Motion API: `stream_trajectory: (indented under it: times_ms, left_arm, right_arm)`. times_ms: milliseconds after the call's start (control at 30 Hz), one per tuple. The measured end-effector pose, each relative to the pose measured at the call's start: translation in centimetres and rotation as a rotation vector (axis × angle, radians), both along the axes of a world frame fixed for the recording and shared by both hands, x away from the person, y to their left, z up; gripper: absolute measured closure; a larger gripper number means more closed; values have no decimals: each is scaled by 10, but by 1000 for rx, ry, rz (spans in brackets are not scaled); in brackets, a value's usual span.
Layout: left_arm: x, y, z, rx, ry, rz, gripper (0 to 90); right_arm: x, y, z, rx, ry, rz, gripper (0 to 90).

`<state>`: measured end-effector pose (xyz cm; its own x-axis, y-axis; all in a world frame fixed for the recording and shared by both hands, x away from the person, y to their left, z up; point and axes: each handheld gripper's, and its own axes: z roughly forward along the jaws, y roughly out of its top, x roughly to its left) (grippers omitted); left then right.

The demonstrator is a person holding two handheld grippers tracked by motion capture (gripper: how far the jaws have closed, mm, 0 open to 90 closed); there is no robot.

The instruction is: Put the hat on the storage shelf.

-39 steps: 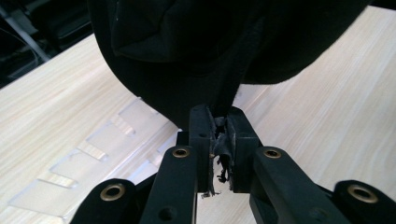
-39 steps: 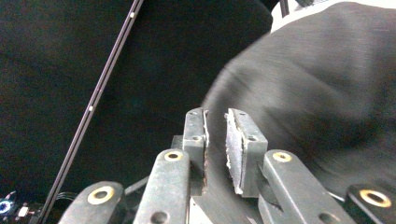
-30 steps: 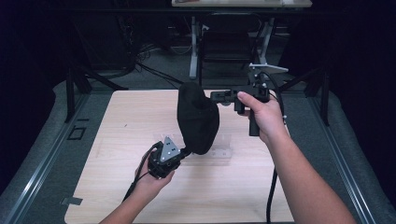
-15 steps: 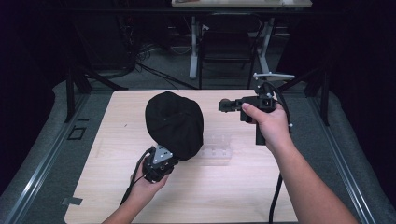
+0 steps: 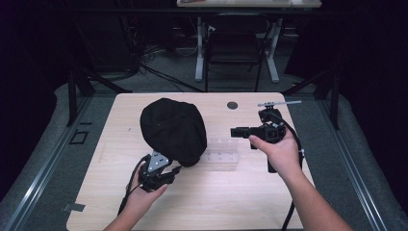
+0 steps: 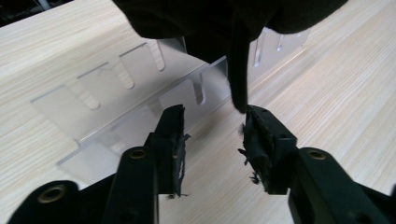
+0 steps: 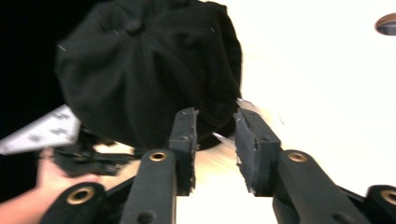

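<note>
Black cap (image 5: 172, 129) sits draped over one end of a clear acrylic rack (image 5: 222, 154) near the middle of the desk (image 5: 250, 202). Crown faces up and away from the person; the button on top shows in the right gripper view (image 7: 133, 25). The rack props the cap up, presumably so it keeps its domed shape rather than lying flat.

Left tool (image 5: 166, 173) lies low at the cap's near edge, just under the hem. Its jaws have just been opening and now stand spread. In the left gripper view a flap of black cloth (image 6: 238, 70) hangs down to just above the gap, its tip near one pad but not pinched; nothing is gripped. The slotted rack (image 6: 121, 93) lies just beyond the jaws.

Right tool (image 5: 239, 132) is held level to the right of the cap, pointing at it, well clear of the cloth. Its jaws have also just been opening and are spread, with nothing between them. Its own view looks across at the cap and the left hand (image 7: 60, 175) beneath it.

Judgement: both tools have let go; the cap looks set on the rack. The hem may still need tugging to seat it evenly, since the cloth hangs off to one side of the rack.
</note>
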<state>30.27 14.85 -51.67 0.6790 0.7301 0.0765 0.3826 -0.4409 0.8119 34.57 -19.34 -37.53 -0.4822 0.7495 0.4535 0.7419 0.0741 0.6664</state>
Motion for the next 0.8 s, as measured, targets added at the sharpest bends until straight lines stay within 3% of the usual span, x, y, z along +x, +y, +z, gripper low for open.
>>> stream_trajectory:
  times_ms: [33,100,167,267,300,567,633,800]
  left_arm:
    - [-3,1,0,-35,11,18,553]
    - [-6,5,2,-48,3,19,534]
    - [-9,10,5,-46,4,14,508]
    - [-13,16,6,-45,7,17,471]
    - [-17,24,6,-59,24,29,458]
    - [-21,50,2,-108,43,67,432]
    - [-19,55,-1,-110,55,70,432]
    - [-17,54,-5,-121,62,71,432]
  right_arm:
    - [-2,0,-4,-12,-11,-3,664]
    - [-6,1,-13,-27,-15,-4,641]
    - [-9,2,-21,-61,-42,-6,619]
    - [-13,4,-28,-96,-49,-5,609]
    - [-19,6,-33,-145,-105,-5,582]
    - [-34,9,-56,-231,-158,4,569]
    - [-37,7,-64,-218,-140,3,569]
    - [-42,2,-76,-174,-147,-24,551]
